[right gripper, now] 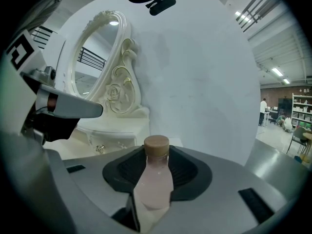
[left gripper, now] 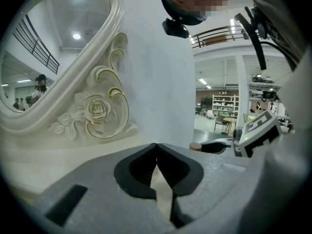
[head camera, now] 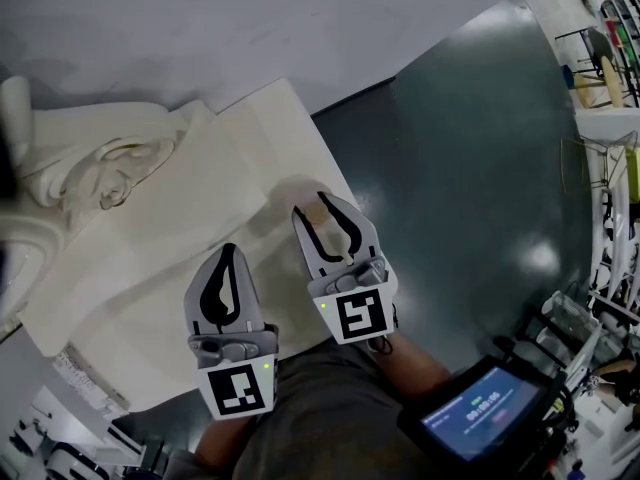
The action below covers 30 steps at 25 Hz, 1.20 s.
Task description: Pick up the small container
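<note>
The small container (right gripper: 155, 182) is a pale pink bottle with a tan cap, standing upright between the pads of my right gripper (right gripper: 156, 152), which is shut on it. In the head view the right gripper (head camera: 325, 220) sits over the white dressing table (head camera: 170, 258) near its right edge, and only a tan bit of the container (head camera: 311, 212) shows between the jaws. My left gripper (head camera: 231, 253) hovers a little to its left, shut with nothing in it. In the left gripper view the left gripper's (left gripper: 156, 145) tips meet, and the container's cap (left gripper: 195, 146) peeks out at the right.
An ornate white mirror (right gripper: 97, 57) with carved roses (left gripper: 95, 110) stands at the table's back left against a pale wall. Dark glossy floor (head camera: 470, 168) lies right of the table. A lit screen (head camera: 480, 413) sits low right, and shelving (head camera: 610, 58) at far right.
</note>
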{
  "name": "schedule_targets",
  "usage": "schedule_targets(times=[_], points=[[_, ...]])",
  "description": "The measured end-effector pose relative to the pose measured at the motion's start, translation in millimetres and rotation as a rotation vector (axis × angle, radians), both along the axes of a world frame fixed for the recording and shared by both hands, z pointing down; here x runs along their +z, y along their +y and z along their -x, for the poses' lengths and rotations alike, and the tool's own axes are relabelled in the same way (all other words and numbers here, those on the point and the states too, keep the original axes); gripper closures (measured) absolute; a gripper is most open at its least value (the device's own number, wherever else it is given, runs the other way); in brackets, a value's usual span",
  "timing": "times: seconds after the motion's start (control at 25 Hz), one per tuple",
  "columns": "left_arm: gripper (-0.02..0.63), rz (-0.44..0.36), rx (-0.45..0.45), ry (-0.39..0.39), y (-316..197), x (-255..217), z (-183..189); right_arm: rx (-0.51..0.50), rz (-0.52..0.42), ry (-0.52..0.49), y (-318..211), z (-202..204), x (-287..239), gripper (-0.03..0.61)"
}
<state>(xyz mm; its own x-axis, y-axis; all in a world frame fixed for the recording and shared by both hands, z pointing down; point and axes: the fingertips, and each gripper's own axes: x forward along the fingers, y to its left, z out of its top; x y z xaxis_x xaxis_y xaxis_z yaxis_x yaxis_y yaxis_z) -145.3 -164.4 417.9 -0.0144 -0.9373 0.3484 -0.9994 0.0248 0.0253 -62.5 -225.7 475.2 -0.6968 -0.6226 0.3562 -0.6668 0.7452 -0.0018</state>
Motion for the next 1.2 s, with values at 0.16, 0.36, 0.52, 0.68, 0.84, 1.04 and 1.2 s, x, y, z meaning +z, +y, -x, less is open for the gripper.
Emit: schedule_targets(times=[0.16,0.36,0.52,0.68,0.84,1.04,1.2], points=[[0.6,-0.007,0.005,-0.007,0.1,-3.9,-0.4,0.008,0.007,-0.016,-1.1,-0.2,-2.0,0.436],[0.6,-0.007,0.004,-0.018,1.0,-5.0,3.4,0.016,0.004,-0.046,-1.2,1.3,-7.6,0.436],[0.6,-0.014,0.002,-0.022,4.1,-9.4,5.8,0.016,-0.006,-0.051,1.3,1.4,-17.6,0.436],[0.6,-0.043,-0.001,-0.024,7.2,-16.9,8.3,0.023,-0.023,-0.061,4.6,0.8,-29.9,0.434],[0.6,-0.071,-0.001,-0.037,11.9,-28.7,8.7,0.026,-0.046,-0.078,10.5,-0.9,-47.9,0.436],[0.6,-0.105,-0.019,-0.045,21.2,-49.7,10.5,0.024,-0.089,-0.101,22.1,-3.4,-81.4,0.436],[0.6,-0.157,-0.015,-0.049,28.4,-71.0,11.1,0.023,-0.138,-0.121,31.7,-3.2,-110.5,0.436]])
